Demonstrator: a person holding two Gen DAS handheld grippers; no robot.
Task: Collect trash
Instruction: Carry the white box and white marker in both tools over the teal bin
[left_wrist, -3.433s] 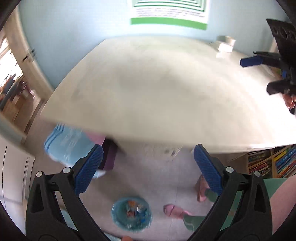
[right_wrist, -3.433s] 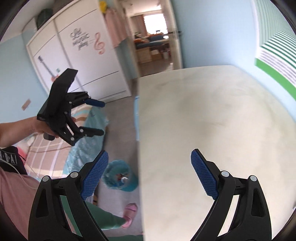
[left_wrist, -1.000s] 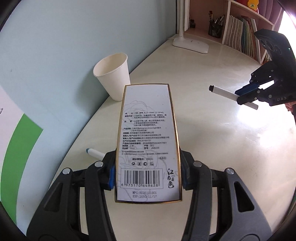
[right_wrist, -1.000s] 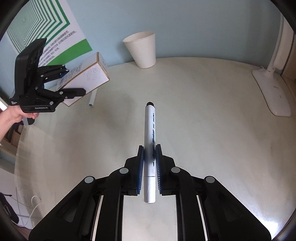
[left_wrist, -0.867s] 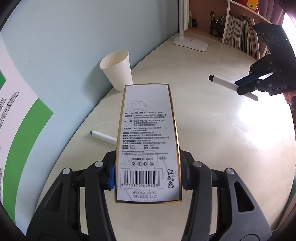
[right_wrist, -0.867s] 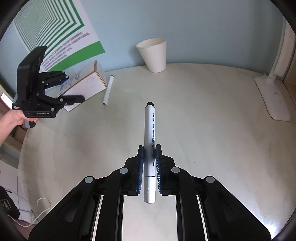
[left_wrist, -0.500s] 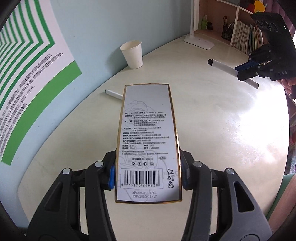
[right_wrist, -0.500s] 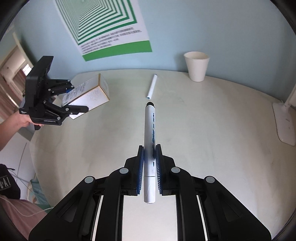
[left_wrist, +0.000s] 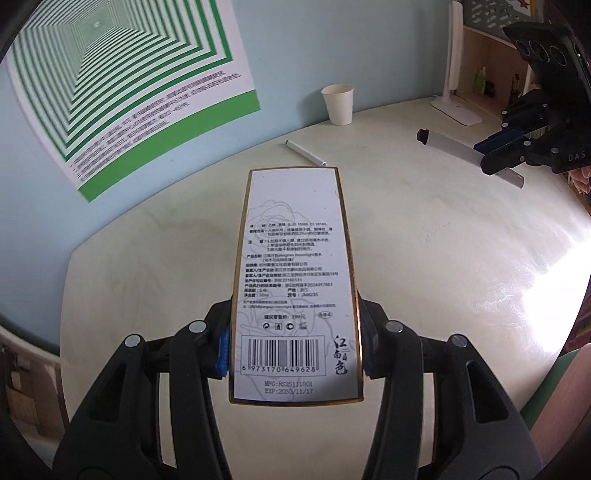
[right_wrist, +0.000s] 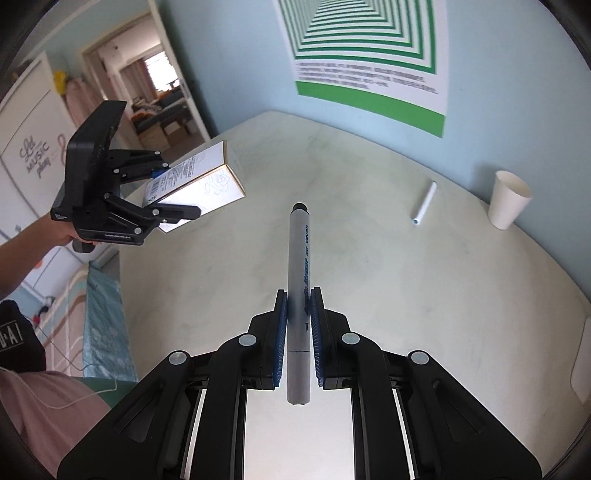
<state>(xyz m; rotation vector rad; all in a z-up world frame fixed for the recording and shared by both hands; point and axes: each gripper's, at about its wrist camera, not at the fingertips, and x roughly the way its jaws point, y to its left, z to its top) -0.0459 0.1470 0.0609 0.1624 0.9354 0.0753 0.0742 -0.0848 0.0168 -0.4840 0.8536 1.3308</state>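
White gold-edged carton (left_wrist: 295, 280) clamped in left tool, off the bench. Grey marker (right_wrist: 298, 280) clamped in right tool. White tube (left_wrist: 306, 153) and paper cup (left_wrist: 339, 104) lie on bench.

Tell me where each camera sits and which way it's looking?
Left wrist view: sits on the left gripper, looking forward and down over the table toward the poster wall; its jaws clamp the box; the right gripper shows too.
Right wrist view: sits on the right gripper, looking down the table toward the doorway; its jaws clamp the marker; a hand and forearm show.
Shared: box, marker, paper cup, loose white pen, poster.
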